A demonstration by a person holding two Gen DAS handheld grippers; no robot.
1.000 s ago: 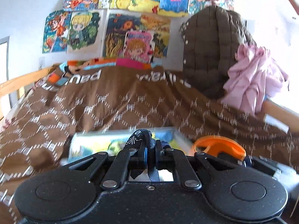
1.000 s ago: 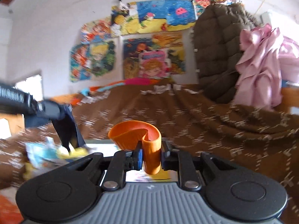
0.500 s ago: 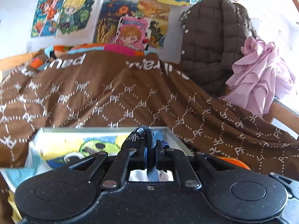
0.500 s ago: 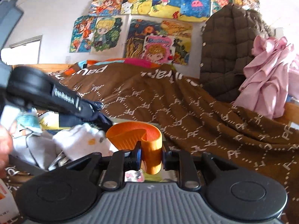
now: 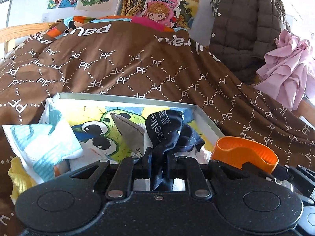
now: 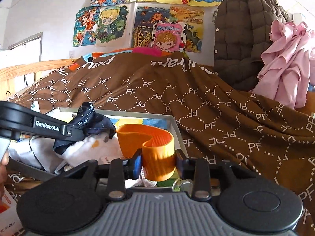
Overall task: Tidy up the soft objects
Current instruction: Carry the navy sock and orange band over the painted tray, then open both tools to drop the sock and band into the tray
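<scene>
The left tool [image 5: 159, 158] is clenched on a dark navy cloth [image 5: 171, 129] with white lettering. The cloth bunches above the jaws and a tail hangs down between them. The right tool [image 6: 158, 162] is clenched on the wall of an orange ribbed band [image 6: 149, 143], a flexible open loop that stands upright, its open mouth facing up.

Landmark: the shallow grey tray [image 5: 126, 98] lying on the brown bedspread [image 5: 122, 68].

- The navy cloth is held over the tray, toward the tray's right half. Whether its lower folds touch the items beneath cannot be told.
- Inside the tray lie a grey fabric piece [image 5: 128, 129], white fabric with small prints [image 6: 92, 147], and a picture sheet with a green cartoon face [image 5: 102, 135].
- A white and light-blue packet [image 5: 42, 145] overlaps the tray's left edge, with yellow fabric [image 5: 19, 179] just below it.
- The orange band is at the tray's right wall [image 6: 175, 125], just inside or over it. The right-wrist view shows the left tool [image 6: 75, 132] to the left of the band, further over the tray's interior.

Judgement: both held items are already above or at the tray, so the coming move is downward and short. The left tool is nearer the tray's middle; the right tool is nearer its right wall. The band's loop axis is vertical, so it would likely land on its rim. The cloth has no fixed axis and will likely collapse where released.
</scene>
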